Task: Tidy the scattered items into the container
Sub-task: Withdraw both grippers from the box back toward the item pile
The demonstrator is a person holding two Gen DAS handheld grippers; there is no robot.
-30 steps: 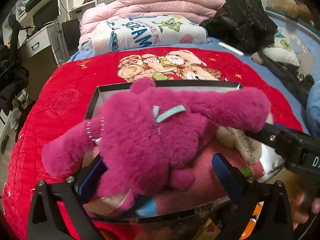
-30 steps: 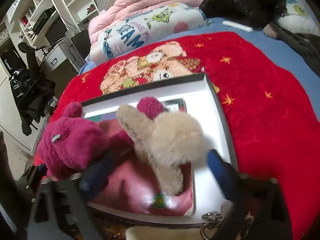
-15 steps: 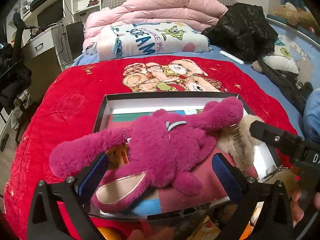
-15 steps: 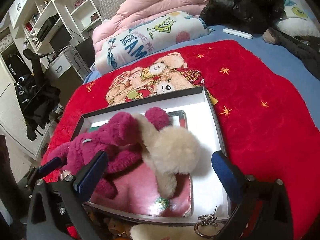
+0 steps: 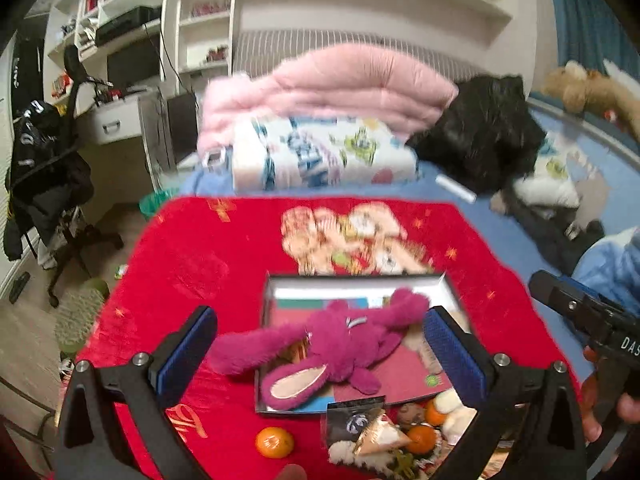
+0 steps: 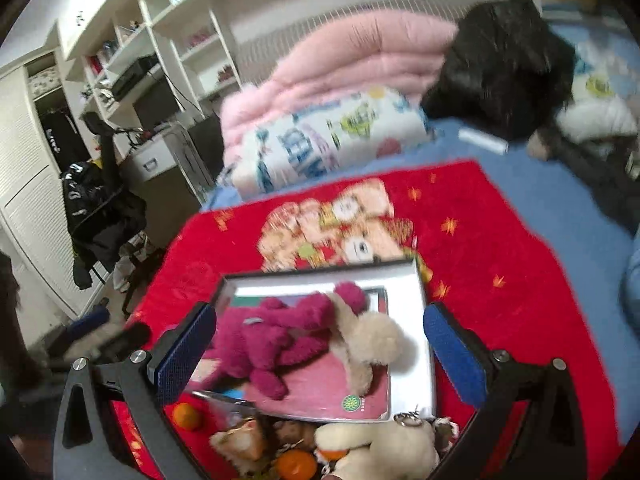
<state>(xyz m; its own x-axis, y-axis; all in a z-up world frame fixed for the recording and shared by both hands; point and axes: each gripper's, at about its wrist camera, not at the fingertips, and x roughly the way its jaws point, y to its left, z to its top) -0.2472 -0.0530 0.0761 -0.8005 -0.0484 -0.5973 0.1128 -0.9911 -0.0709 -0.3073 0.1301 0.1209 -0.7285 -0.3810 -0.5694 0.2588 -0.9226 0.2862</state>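
Both tongs, left (image 5: 320,344) and right (image 6: 320,340), hang spread and empty above the bed's near edge. Beyond them, the magenta plush rabbit (image 5: 340,344) sprawls in the shallow grey box (image 6: 424,320) on the red blanket (image 5: 192,264); white shelves (image 5: 200,12) stand behind.

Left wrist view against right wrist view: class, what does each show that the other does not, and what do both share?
Only the left wrist view shows the brown teddy bear at the far bed edge, the green basket on the floor and a hand on the other gripper. Only the right shows the white louvred wardrobe door. Both show the magenta plush rabbit and beige plush toy in the shallow white box, and loose oranges.
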